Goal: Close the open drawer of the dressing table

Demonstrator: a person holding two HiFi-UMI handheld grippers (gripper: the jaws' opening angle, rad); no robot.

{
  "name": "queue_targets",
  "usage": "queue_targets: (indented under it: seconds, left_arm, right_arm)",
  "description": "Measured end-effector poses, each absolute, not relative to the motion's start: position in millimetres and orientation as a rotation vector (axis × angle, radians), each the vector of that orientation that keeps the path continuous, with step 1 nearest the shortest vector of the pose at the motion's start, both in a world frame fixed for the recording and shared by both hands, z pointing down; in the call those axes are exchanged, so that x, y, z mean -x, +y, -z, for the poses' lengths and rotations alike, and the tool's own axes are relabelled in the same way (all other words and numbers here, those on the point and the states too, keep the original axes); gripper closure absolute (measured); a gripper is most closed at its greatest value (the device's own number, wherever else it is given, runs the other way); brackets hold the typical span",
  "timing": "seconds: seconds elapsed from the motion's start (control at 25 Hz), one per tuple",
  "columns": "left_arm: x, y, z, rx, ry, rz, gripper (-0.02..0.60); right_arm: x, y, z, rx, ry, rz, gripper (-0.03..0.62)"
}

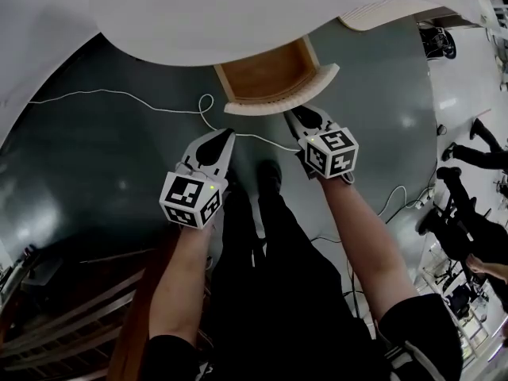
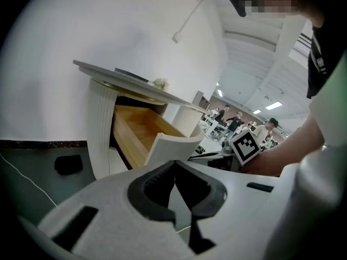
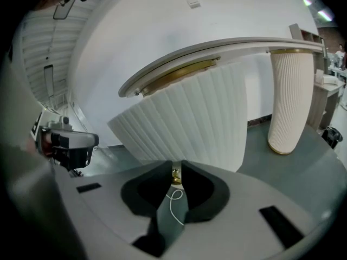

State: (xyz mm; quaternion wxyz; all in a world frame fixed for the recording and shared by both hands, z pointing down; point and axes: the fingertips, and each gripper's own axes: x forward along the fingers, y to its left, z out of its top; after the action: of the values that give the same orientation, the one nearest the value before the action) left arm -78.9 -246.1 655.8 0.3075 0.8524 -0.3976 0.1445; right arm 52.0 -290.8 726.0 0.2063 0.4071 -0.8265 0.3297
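Two grippers faced the white bench (image 1: 198, 22), whose drawer (image 1: 278, 101) stood pulled out. Jaws of the right gripper (image 3: 177, 170) were clenched on the small gold knob (image 3: 175, 177) of its ribbed front. Those of the left gripper (image 2: 174, 168) were pressed together, empty, near the drawer's corner without touching.

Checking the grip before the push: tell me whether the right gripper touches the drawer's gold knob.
Touching. The right gripper view shows the right gripper with jaws shut on the gold knob of the drawer front.

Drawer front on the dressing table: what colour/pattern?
The curved drawer front is white with vertical ribbing; clearest in the right gripper view.
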Motion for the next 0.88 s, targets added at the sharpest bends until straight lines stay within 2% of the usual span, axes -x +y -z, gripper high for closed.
queue_targets:
  seconds: [0.88]
  left_arm:
    - [130,-322,-640,-2.282,-1.207,-0.396,0.572]
  right_arm:
    - [-4,-407,-713,-1.117,-2.423,-0.858,0.531]
